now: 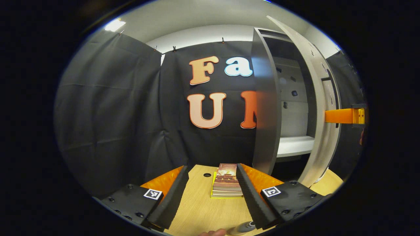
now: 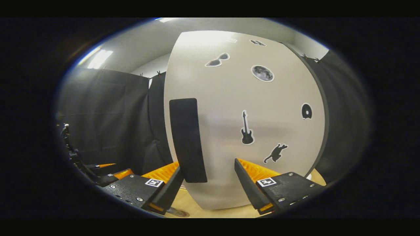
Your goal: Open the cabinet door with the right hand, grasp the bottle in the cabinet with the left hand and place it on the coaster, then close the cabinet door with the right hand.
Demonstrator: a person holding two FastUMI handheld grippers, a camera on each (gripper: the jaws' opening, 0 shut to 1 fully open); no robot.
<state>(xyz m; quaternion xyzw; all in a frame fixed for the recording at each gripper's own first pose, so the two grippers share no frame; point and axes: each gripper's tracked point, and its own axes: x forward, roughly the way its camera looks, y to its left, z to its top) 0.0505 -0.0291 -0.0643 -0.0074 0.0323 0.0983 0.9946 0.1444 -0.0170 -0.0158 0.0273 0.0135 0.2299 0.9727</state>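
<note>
The right gripper [image 2: 207, 183] has its jaws spread wide and empty, facing the outer face of the cabinet door [image 2: 244, 124]. The door's tall black handle [image 2: 187, 140] stands upright just above and inside the left finger, its long axis vertical, so the coming push or pull by this hand turns on that strip lying a little left of the jaws' centre line. The left gripper [image 1: 212, 193] also has its jaws wide apart and holds nothing. It points over the pale wooden worktop [image 1: 197, 209] toward a small stack of books [image 1: 226, 182] lying between the finger lines. The left gripper view shows what the right one cannot: the door [image 1: 323, 108] stands swung open, up and to the right of those jaws, the cabinet's white shelf [image 1: 293, 146] looks bare, and no bottle can be made out inside. At the bottom edge, just beside the right finger, a greyish round object [image 1: 244, 227] rests on the worktop; whether it is the bottle on the coaster I cannot tell. If so, closing the door is what remains.
</note>
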